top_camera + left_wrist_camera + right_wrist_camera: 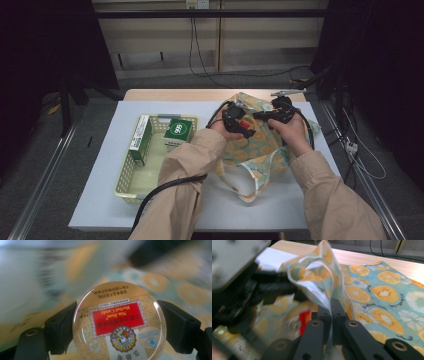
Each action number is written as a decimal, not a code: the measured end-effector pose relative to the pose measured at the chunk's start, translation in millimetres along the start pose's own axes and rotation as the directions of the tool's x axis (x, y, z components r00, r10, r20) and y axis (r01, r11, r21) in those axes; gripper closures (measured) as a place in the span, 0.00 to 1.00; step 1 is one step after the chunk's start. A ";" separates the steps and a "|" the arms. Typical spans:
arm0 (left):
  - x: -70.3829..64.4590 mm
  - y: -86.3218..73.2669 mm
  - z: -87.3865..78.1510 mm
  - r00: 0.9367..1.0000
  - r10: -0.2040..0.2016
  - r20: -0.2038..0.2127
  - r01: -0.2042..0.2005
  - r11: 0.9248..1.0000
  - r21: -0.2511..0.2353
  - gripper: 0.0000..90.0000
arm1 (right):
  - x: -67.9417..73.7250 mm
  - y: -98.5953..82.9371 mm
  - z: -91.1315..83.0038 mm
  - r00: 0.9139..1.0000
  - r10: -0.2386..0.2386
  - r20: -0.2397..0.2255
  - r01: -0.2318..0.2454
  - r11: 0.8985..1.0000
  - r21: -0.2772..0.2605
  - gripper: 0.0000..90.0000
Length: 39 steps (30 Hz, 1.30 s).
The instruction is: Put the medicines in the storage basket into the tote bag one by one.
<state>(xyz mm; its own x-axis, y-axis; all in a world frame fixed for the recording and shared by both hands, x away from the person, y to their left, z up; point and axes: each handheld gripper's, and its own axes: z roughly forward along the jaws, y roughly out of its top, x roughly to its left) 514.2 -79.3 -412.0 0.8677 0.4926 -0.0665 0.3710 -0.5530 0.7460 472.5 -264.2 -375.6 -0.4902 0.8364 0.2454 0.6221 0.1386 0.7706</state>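
Gripping candy tin (119,322) between left jaws, right jaws pinching bag (372,292) rim; risking fabric slipping, mouth collapsing.

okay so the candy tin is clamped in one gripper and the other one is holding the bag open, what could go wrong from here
The round candy tin is held only at its edges by the left hand-held gripper, so it might slip or twist out on the way in.

The right hand-held gripper pinches just a thin fold of the fruit-print bag; if that fold pulls free, the opening could collapse.

The two grippers sit close together and might bump.
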 end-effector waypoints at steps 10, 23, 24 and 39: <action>-8.1 -2.7 -29.3 0.998 0.008 0.066 -0.008 1.000 0.001 0.14 | 0.8 -3.4 -4.4 1.000 -0.004 0.017 0.003 1.000 0.006 0.99; -16.9 -21.9 -90.5 0.995 0.047 0.089 -0.045 0.999 -0.023 0.13 | 6.4 -21.0 -5.8 0.999 -0.013 0.029 0.012 0.999 0.031 0.99; -16.3 -23.4 -94.9 0.995 0.042 0.088 -0.039 0.999 -0.028 0.13 | 6.1 -22.0 -5.7 0.999 -0.016 0.028 0.015 1.000 0.027 0.99; 16.0 -60.8 -155.8 1.000 0.028 -0.006 -0.028 0.999 -0.024 0.11 | 9.8 -28.3 -4.1 0.999 -0.025 0.027 0.024 0.999 0.032 0.99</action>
<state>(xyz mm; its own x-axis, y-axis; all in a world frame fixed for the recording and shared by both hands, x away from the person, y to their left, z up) 454.0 66.9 -355.2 0.8760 0.4805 -0.0417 0.3382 -0.5504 0.7633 447.6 -262.0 -392.6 -0.4885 0.8469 0.2100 0.6295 0.1755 0.7569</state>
